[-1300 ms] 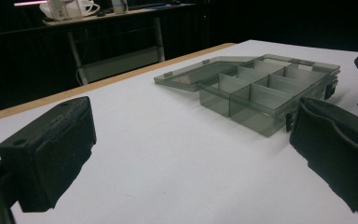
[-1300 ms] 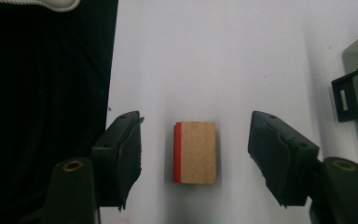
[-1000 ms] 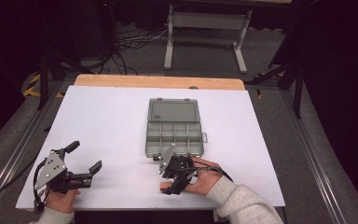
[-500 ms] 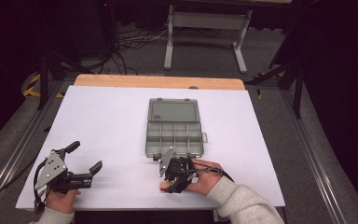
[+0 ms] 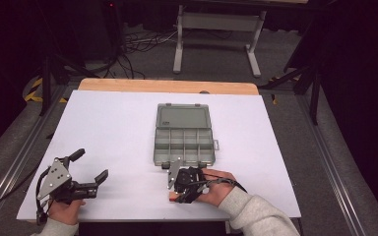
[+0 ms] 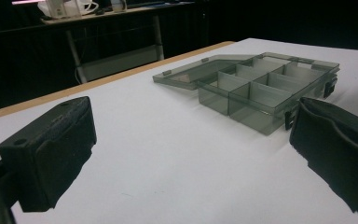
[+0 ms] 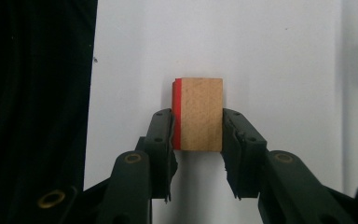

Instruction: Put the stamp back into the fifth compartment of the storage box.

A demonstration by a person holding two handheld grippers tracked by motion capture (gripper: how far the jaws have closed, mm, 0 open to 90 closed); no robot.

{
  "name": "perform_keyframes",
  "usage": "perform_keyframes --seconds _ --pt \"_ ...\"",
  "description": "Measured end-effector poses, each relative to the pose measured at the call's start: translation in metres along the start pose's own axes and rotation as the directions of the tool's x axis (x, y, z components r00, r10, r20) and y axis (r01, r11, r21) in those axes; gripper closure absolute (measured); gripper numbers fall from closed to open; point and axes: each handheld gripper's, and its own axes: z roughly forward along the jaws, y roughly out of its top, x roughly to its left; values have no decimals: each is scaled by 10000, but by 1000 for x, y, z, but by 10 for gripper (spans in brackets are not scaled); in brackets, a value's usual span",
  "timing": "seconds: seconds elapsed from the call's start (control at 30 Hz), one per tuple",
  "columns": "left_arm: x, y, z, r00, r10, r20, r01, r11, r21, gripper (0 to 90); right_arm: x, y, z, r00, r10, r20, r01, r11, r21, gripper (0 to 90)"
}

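A small wooden block [image 7: 200, 112] with one red face lies on the white table near its front edge. My right gripper [image 7: 197, 126] is shut on it, one jaw against the red face and the other against the opposite side. In the high view the block [image 5: 172, 197] peeks out under the right gripper [image 5: 179, 191]. My left gripper [image 5: 90, 164] rests at the front left with its jaws wide apart and nothing between them; from the left gripper [image 6: 191, 158] I look toward an open grey compartment box [image 6: 261, 88].
The grey compartment box [image 5: 184, 132] sits mid-table, its lid folded flat toward the far side and its compartments bare. The white sheet [image 5: 108, 132] covers the table, with a wooden strip [image 5: 167, 86] along the far edge. Dark floor surrounds the table.
The right gripper has shifted slightly toward the table's front edge. The left gripper and the box have not moved.
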Motion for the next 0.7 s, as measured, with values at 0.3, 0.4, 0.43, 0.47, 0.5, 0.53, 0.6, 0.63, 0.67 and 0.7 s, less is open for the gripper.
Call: perform_keyframes --seconds 0.3,0.4,0.43,0.47,0.5,0.53,0.6,0.63,0.67,0.7 --pt "0 -1 0 10000 -41 7 41 10000 11 12 -2 -2 -8 9998 144 152 -137 9989 -441 656" --pt "0 -1 0 10000 -64 -11 64 10000 35 12 -3 -3 -13 9993 295 223 -278 9969 -739 656" --pt "0 -1 0 10000 -62 -14 62 10000 33 12 -3 -4 -15 9992 319 229 -299 9960 -845 656" --pt "0 -1 0 10000 -62 -14 62 10000 33 12 -4 -4 -16 9991 350 250 -327 9955 -891 656" --pt "0 -1 0 10000 -56 -16 56 10000 26 12 -4 -5 -18 9988 379 307 -345 9939 -1047 656" --pt "0 -1 1 10000 -55 -7 55 10000 29 12 -4 -5 -20 9986 422 328 -381 9924 -1168 656" --pt "0 -1 1 10000 -38 -10 39 10000 31 12 -6 -6 -23 9984 432 367 -374 9886 -1461 656" --pt "0 -1 1 10000 -36 -2 36 10000 39 12 -6 -6 -25 9979 496 423 -423 9863 -1593 656" --pt "0 -1 1 10000 -32 -8 32 10000 36 12 -7 -7 -27 9975 550 443 -469 9846 -1682 656" --pt "0 -1 1 10000 -32 -1 32 10000 39 12 -7 -7 -29 9970 613 466 -519 9821 -1813 656"
